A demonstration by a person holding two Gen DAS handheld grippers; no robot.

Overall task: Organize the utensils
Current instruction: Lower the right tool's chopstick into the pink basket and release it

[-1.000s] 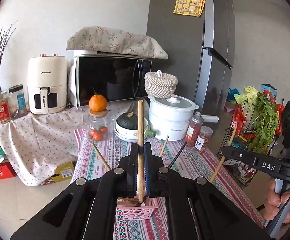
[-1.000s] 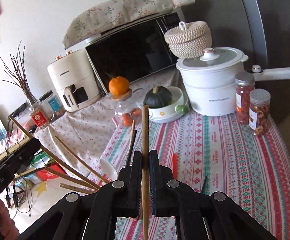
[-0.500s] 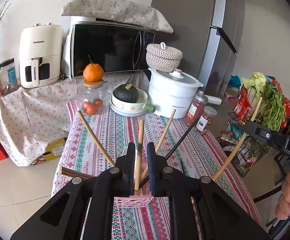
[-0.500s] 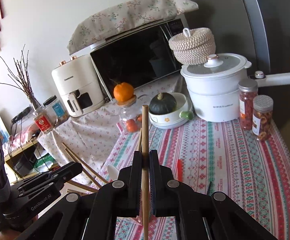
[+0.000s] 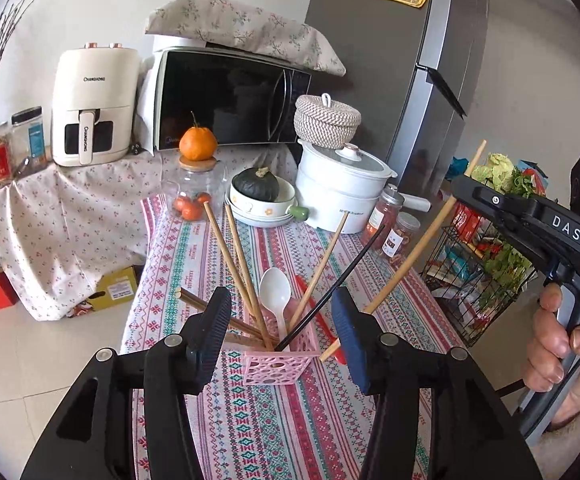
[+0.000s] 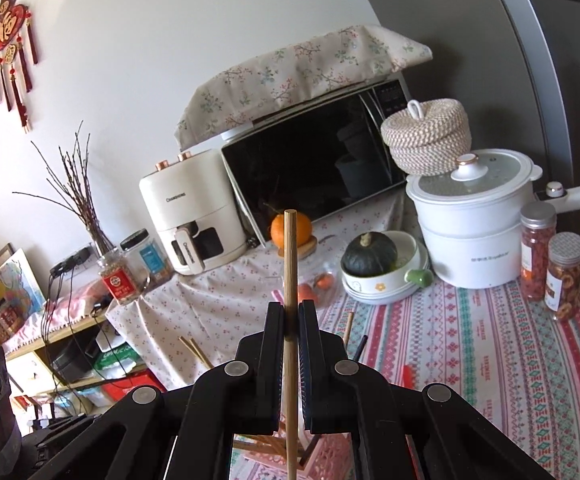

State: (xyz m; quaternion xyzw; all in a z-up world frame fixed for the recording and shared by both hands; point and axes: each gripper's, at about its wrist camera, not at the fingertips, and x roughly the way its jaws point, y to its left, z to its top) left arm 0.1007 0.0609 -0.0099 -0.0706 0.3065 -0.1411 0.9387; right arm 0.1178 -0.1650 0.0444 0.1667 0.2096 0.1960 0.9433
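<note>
A pink perforated basket (image 5: 276, 366) stands on the patterned tablecloth and holds several wooden chopsticks (image 5: 246, 264), a black chopstick (image 5: 330, 292) and a white spoon (image 5: 275, 292). My left gripper (image 5: 280, 300) hovers just behind the basket. Its jaws are opening and press on nothing; the utensils rise between them. A red utensil (image 5: 322, 322) lies on the cloth beside the basket. My right gripper (image 6: 290, 314) is shut on one upright wooden chopstick (image 6: 290, 248), above the basket (image 6: 324, 456). In the left wrist view that chopstick (image 5: 418, 252) slants down toward the basket.
At the back of the table stand a white pot (image 5: 340, 200), a bowl with a dark squash (image 5: 260, 196), two spice jars (image 5: 390, 224) and a glass jar topped by an orange (image 5: 197, 184). A wire rack of vegetables (image 5: 486, 264) stands at the right edge.
My left jaws have opened and let go of the wooden chopstick, which now stands in the basket. The right gripper has risen a little, its chopstick still clamped.
</note>
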